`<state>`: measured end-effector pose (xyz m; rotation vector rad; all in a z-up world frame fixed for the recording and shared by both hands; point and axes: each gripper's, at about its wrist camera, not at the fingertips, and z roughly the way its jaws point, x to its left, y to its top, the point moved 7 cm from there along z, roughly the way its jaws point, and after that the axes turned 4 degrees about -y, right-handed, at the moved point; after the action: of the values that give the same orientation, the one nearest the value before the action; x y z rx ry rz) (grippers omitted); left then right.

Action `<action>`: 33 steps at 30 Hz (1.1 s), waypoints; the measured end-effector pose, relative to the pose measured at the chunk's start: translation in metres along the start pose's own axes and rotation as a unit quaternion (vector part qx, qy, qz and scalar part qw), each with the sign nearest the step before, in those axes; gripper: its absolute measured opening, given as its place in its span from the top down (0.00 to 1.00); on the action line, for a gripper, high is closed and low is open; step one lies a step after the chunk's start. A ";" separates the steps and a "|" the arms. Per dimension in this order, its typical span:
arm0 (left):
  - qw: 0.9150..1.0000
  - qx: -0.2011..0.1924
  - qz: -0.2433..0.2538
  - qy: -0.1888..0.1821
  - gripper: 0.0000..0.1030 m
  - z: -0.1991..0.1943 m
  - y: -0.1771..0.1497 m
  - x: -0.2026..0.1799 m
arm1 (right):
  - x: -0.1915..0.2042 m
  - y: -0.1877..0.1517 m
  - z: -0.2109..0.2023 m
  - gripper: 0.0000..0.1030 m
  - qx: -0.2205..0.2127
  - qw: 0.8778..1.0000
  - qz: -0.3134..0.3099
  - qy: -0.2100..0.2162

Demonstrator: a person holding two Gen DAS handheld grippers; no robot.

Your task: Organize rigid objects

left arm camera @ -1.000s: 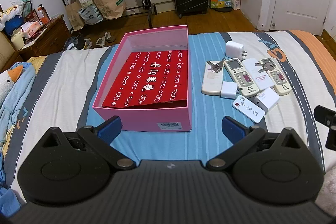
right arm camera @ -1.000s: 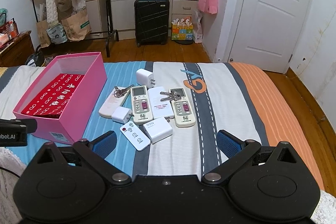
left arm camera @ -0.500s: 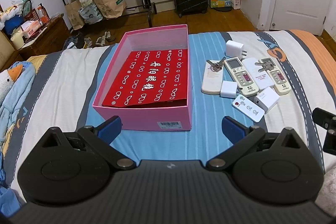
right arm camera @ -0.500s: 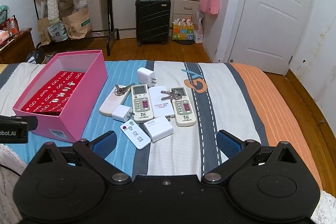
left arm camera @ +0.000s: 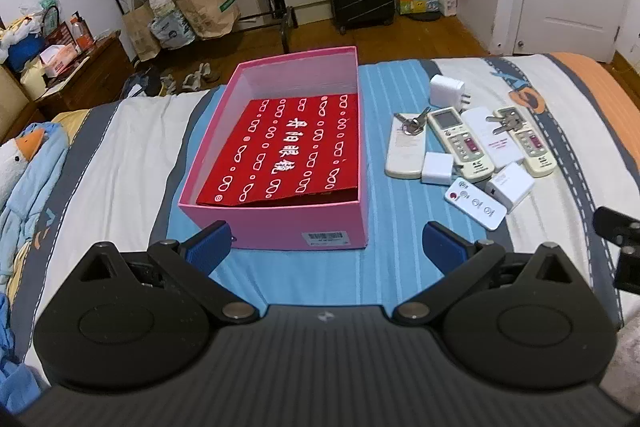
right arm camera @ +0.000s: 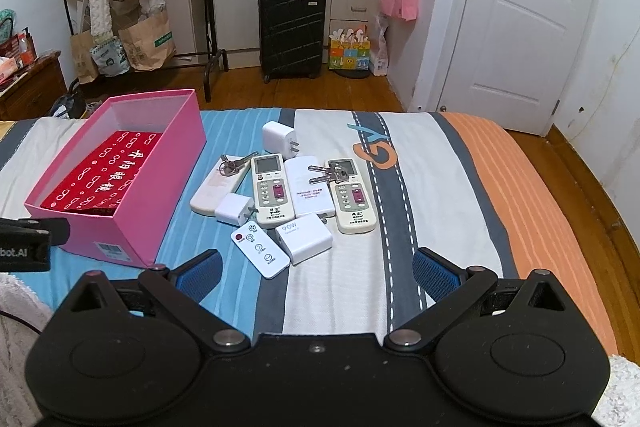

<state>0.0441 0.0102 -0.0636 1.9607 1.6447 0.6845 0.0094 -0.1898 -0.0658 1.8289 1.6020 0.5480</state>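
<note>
We find the small rigid items bunched on the bed (right arm camera: 440, 187) just right of the pink box (right arm camera: 132, 195): two grey remotes (right arm camera: 270, 185) with keys (right arm camera: 330, 174) resting on one, a slim white remote (right arm camera: 260, 254) nearest us, and white chargers (right arm camera: 305, 238) touching their neighbours. Our right gripper (right arm camera: 316, 271) hangs spread and empty just short of the slim remote; our left gripper (left arm camera: 326, 245) is likewise spread and empty before the box's near wall. The risk, we judge, is crowding: closing on one piece could nudge its neighbour, or tip the loose keys off, and the soft bedding may let flat remotes sink away from the pads.
</note>
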 end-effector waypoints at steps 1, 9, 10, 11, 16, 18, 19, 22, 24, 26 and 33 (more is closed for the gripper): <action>1.000 -0.004 -0.002 -0.004 0.00 -0.002 0.000 0.001 | 0.000 -0.001 0.001 0.00 0.000 1.000 0.000 0.001; 0.999 -0.035 0.007 0.007 0.01 -0.021 0.006 0.012 | 0.002 0.003 0.004 0.00 -0.038 0.999 0.000 0.039; 0.999 -0.036 0.024 0.012 0.01 -0.023 0.008 0.013 | 0.004 0.006 0.003 0.00 -0.051 0.997 -0.003 0.051; 0.998 -0.038 0.046 0.018 0.02 -0.024 0.010 0.016 | 0.005 0.011 0.002 0.00 -0.064 0.996 -0.004 0.066; 0.991 -0.049 0.125 0.006 0.01 -0.036 0.030 0.035 | 0.016 0.026 0.014 0.00 -0.095 0.987 -0.014 0.132; 0.992 -0.033 0.124 -0.018 0.01 -0.036 0.040 0.048 | 0.023 0.030 0.026 0.00 -0.080 0.989 -0.038 0.118; 0.992 -0.026 0.121 -0.029 0.01 -0.035 0.045 0.054 | 0.027 0.031 0.029 0.00 -0.080 0.988 -0.050 0.121; 0.993 0.000 0.113 -0.040 0.01 -0.025 0.060 0.077 | 0.039 0.037 0.032 0.00 -0.066 0.985 -0.068 0.145; 0.993 0.009 0.109 -0.040 0.01 -0.014 0.071 0.090 | 0.047 0.039 0.034 0.01 -0.054 0.982 -0.078 0.166; 0.993 0.025 0.096 -0.057 0.02 0.000 0.080 0.100 | 0.054 0.042 0.038 0.01 -0.045 0.979 -0.093 0.173; 0.991 0.089 0.049 -0.082 0.05 0.067 0.097 0.134 | 0.079 0.056 0.049 0.02 -0.034 0.973 -0.138 0.179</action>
<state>0.1792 0.1237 -0.0421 2.1717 1.5646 0.4102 0.0960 -0.1252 -0.0693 1.4809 2.0089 0.8263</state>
